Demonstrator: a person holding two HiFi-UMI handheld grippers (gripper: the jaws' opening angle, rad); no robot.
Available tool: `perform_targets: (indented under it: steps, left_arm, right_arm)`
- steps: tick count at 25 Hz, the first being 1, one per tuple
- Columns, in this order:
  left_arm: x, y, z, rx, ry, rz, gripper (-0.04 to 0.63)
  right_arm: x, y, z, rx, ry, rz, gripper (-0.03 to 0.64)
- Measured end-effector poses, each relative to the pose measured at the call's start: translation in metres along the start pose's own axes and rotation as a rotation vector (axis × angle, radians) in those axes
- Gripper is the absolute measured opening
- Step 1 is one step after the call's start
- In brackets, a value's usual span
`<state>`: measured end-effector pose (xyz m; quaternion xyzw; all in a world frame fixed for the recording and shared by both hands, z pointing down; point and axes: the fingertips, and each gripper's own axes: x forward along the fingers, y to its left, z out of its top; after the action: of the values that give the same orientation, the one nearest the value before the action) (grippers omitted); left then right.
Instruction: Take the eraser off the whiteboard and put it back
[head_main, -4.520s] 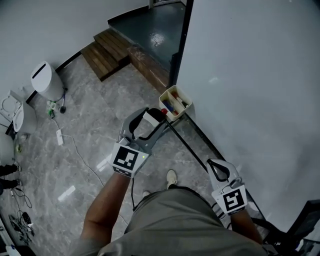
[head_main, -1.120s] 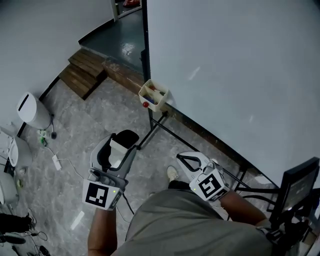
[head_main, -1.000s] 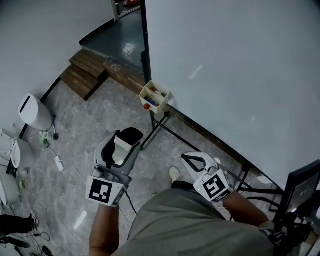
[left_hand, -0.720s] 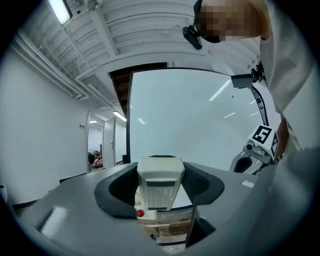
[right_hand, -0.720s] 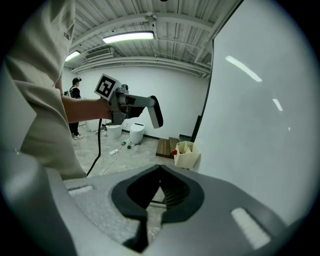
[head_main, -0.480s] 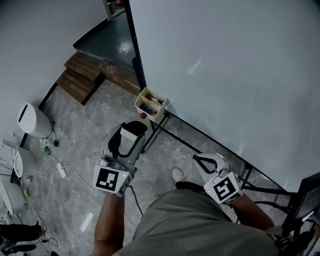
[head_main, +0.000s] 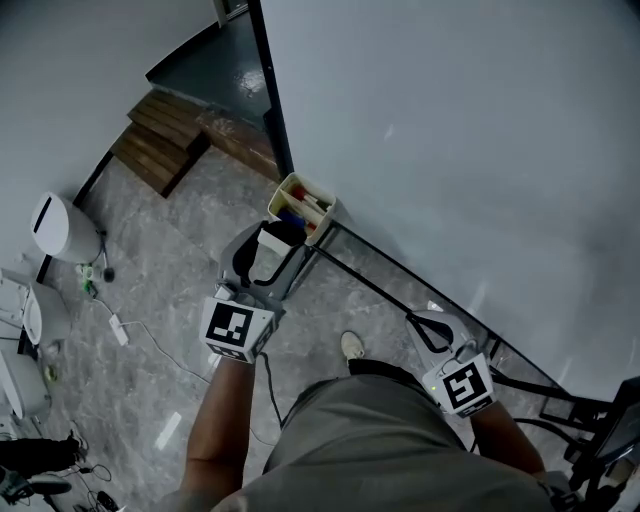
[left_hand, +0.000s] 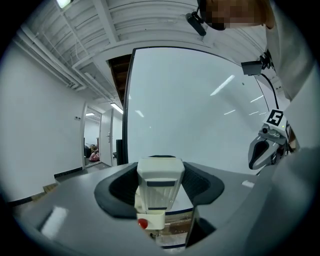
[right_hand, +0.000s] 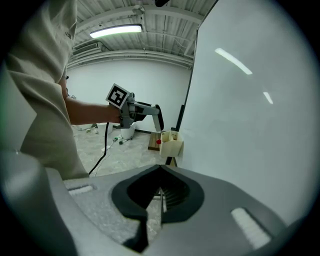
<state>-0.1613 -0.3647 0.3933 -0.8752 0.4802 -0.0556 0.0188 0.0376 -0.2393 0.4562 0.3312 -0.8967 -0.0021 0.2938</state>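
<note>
The left claw (head_main: 272, 243) grips the eraser (left_hand: 159, 186), a cream-white block with a grey band and a dark felt edge, just short of the cream pen box (head_main: 303, 205) at the whiteboard (head_main: 450, 150) corner. The right claw (head_main: 428, 325) is closed and empty.

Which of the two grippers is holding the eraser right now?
The left gripper: the white block-shaped eraser sits clamped between its fingers. The right gripper has its fingers shut together with nothing between them.

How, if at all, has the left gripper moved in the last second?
Yes: the left gripper, holding the eraser, moved closer to the cream marker box.
</note>
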Motion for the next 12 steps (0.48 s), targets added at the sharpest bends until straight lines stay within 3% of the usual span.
perform_targets:
  steps: [12]
  left_arm:
    - [0.050,0.007,-0.043,-0.029,0.064,-0.020,0.265]
  right_arm:
    - [0.000,-0.022,-0.015,0.032,0.047,-0.012,0.002]
